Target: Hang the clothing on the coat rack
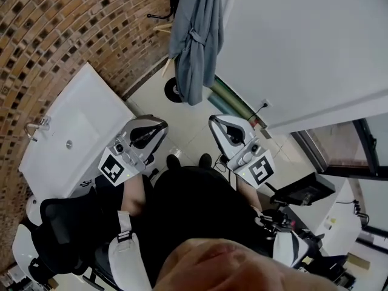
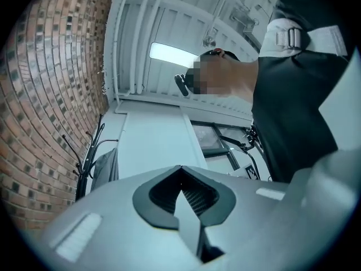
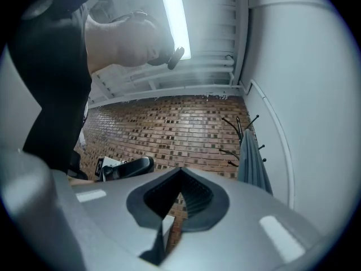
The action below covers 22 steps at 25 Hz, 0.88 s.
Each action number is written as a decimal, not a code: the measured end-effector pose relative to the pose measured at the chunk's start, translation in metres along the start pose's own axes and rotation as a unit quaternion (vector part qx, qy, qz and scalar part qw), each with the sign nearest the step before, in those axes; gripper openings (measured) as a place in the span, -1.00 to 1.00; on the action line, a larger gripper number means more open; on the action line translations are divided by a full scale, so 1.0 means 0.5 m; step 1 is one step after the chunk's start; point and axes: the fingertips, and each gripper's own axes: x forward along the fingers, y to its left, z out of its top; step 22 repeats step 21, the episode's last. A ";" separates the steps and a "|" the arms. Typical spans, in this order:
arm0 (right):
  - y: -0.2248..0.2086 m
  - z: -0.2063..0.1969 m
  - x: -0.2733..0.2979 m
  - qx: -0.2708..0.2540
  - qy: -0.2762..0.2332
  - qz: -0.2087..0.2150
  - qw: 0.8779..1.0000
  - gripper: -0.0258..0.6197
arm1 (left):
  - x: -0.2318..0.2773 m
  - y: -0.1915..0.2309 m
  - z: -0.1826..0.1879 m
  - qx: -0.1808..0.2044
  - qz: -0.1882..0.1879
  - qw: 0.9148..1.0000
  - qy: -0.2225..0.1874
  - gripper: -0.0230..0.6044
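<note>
clothing [image 1: 194, 41], where and how?
hangs on the coat rack [image 1: 156, 17] by the brick wall [image 1: 73, 29], long axis vertical, hem down.
tools?
left tool [image 1: 148, 131] and right tool [image 1: 227, 129] both pressed together, empty.

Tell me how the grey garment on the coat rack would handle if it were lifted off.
Probably floppy: the grey garment hangs in loose folds from the coat rack, so it would sag. Likely light, since the cloth looks thin. Its dangling belt could catch on the rack.
</note>
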 end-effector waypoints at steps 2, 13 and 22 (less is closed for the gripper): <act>-0.014 0.002 -0.010 0.006 -0.006 0.004 1.000 -0.92 | 0.009 -0.002 -0.003 -0.003 0.011 1.000 0.006 -0.92; -0.086 0.001 -0.046 0.026 -0.022 0.003 0.999 -0.92 | 0.058 -0.007 -0.008 0.042 0.029 0.998 0.045 -0.92; -0.089 -0.007 -0.041 0.020 -0.013 0.008 1.000 -0.92 | 0.057 0.002 -0.014 0.043 0.034 0.997 0.044 -0.92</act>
